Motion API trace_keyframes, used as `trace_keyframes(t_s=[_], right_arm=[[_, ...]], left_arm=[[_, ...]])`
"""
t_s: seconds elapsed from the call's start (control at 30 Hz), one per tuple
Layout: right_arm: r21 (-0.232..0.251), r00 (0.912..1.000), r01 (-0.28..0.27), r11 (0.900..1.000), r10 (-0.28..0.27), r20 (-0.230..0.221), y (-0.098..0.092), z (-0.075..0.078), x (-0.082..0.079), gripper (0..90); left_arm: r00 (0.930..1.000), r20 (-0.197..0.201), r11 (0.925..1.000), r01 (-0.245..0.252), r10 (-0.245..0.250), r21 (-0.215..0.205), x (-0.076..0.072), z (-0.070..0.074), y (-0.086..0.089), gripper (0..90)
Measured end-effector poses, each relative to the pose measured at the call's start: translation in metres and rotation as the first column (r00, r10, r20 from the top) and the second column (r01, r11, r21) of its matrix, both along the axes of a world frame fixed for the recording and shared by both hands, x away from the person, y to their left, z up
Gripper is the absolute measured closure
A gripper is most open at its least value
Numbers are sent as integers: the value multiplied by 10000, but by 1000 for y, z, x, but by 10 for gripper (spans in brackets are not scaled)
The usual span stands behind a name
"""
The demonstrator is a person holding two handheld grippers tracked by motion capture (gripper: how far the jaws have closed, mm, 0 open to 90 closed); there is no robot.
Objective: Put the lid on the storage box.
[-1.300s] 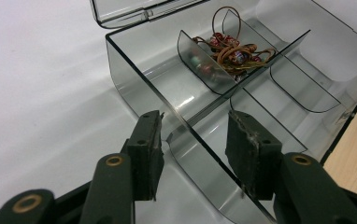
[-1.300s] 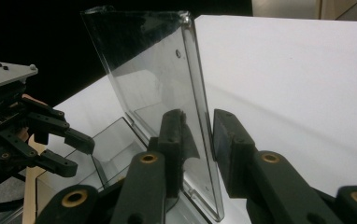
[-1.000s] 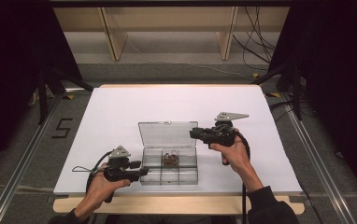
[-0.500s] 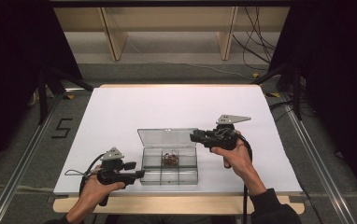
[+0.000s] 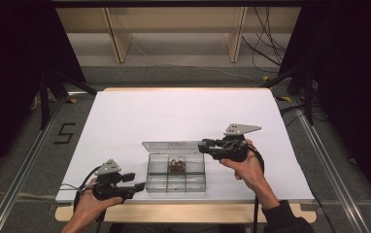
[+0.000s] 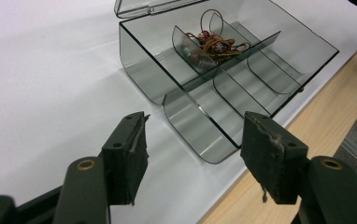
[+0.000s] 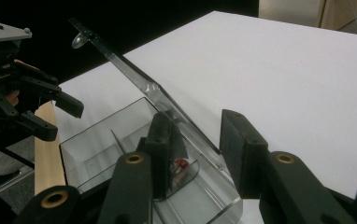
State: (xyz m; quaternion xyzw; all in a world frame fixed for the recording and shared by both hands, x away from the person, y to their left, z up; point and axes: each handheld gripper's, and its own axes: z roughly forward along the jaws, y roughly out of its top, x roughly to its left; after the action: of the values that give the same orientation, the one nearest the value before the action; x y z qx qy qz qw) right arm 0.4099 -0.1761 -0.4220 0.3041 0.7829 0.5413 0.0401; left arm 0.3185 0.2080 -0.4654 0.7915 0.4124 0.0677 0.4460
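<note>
A clear compartment box stands near the table's front edge with its lid raised at a slant. A brown and red tangle lies in a rear compartment. My right gripper reaches in from the right at the lid's right end. In the right gripper view the lid runs between the jaws of this gripper, with a gap to the right pad; these jaws have just been opening. My left gripper sits left of the box, apart from it. Its jaws have just been opening and hold nothing, with the box ahead.
The white table top stretches behind and beside the box. A wooden strip runs along the front edge, close behind the left gripper. Metal rails flank the table, and wooden shelving and cables stand at the back.
The left gripper has drawn back from the box toward the near left. The right gripper has shifted slightly nearer, and the lid shows as a narrower band than before.
</note>
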Motion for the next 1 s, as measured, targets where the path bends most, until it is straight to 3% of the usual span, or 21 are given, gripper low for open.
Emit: trace_keyframes(t_s=[0.03, 0.1, 0.17, 0.27, 0.43, 0.47, 0.63, 0.7, 0.73, 0.8, 0.87, 0.97, 1.0], right_arm=[[-93, 9989, -240, 9997, 244, 411, -1, 0, 2, 652], [-149, 9995, -149, 9998, 153, 264, -1, 1, -1, 649], [-300, 9985, -146, 9994, 162, 524, -1, 1, -3, 641], [-259, 9998, -77, 9996, 82, 196, -1, 2, -7, 641], [-428, 9991, -42, 9991, 59, 412, -4, 2, -10, 641], [-381, 9995, 47, 9993, -35, 305, -3, 2, -14, 640], [-407, 9991, -5, 9992, 22, 417, -3, 2, -17, 642], [-683, 9973, 9, 9977, 41, 733, -4, 2, -17, 641], [-533, 9992, -3, 9986, 25, 408, -3, 2, -20, 641], [-643, 9988, -5, 9979, 37, 493, -3, 1, -21, 638], [-668, 9981, 57, 9977, -15, 620, -3, 0, -23, 638], [-584, 9995, 105, 9982, -87, 302, -3, -1, -28, 629], [-740, 9977, 51, 9972, -1, 677, -4, -1, -28, 629]], left_arm=[[10000, -50, 10000, -16, 16, -3, -1, 0, 0, 396], [10000, 9, 10000, -53, 53, -41, -2, 0, 0, 394], [10000, -1, 10000, -15, 15, 81, -3, -1, 2, 387], [10000, -58, 10000, -66, 67, 52, -5, -2, 1, 385], [10000, -9, 9998, 56, -56, 193, -7, -3, 1, 383], [9999, 44, 9991, 150, -152, 393, -7, -3, 2, 384], [9999, 117, 9996, 1, -5, 292, -9, -4, 0, 383], [9998, 45, 9986, 201, -203, 482, -9, -4, 2, 383], [9995, 18, 9978, 311, -313, 591, -9, -3, 3, 383], [10000, 26, 9998, 42, -43, 213, -11, -5, -1, 383], [10000, 61, 9997, 41, -43, 233, -12, -5, -1, 382], [9998, 5, 9992, 208, -208, 339, -13, -5, 0, 377], [9998, -54, 9992, 203, -201, 358, -13, -5, 0, 369]])
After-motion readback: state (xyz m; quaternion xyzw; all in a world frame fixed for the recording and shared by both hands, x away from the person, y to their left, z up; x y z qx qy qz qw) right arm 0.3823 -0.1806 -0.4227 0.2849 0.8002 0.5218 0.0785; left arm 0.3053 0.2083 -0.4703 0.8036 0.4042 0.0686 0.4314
